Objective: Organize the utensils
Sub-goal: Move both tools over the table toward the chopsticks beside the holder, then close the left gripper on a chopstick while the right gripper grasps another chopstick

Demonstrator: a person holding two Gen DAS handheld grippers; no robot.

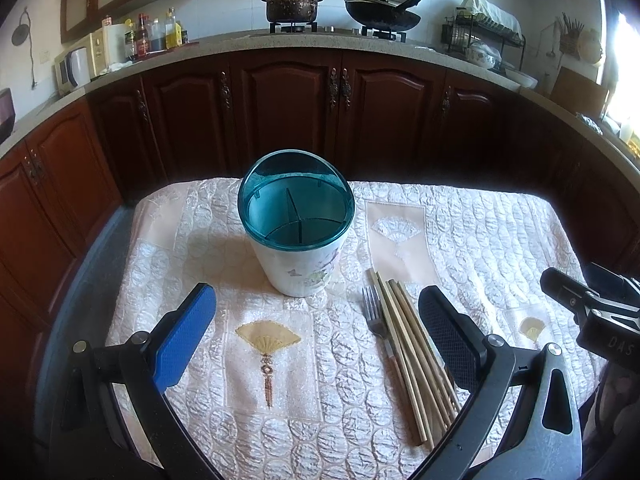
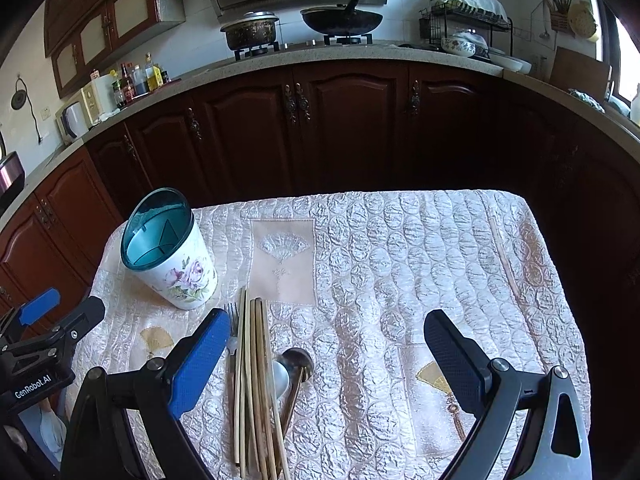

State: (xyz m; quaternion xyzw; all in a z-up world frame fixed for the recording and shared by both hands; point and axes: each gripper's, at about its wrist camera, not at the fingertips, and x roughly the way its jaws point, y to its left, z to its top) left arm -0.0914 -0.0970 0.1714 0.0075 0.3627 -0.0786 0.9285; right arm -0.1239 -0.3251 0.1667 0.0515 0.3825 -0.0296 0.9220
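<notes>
A white floral utensil holder (image 1: 298, 240) (image 2: 176, 256) with a teal rim and inner dividers stands upright on the quilted cloth. Right of it lie several wooden chopsticks (image 1: 408, 352) (image 2: 256, 380) and a metal fork (image 1: 374, 316) (image 2: 232, 314). In the right wrist view, two spoons, one white (image 2: 280, 378) and one dark metal (image 2: 297, 360), lie beside the chopsticks. My left gripper (image 1: 316, 320) is open, hovering in front of the holder, its right finger above the chopsticks. My right gripper (image 2: 326, 344) is open over the cloth, its left finger next to the fork.
The table (image 1: 88, 292) with its quilted cloth stands before dark wooden cabinets (image 1: 288, 104). On the counter behind are a pot (image 1: 292, 4), a wok (image 1: 382, 14), bottles (image 1: 152, 34) and a dish rack (image 1: 486, 36). The right gripper's body (image 1: 592, 312) shows at the left view's right edge.
</notes>
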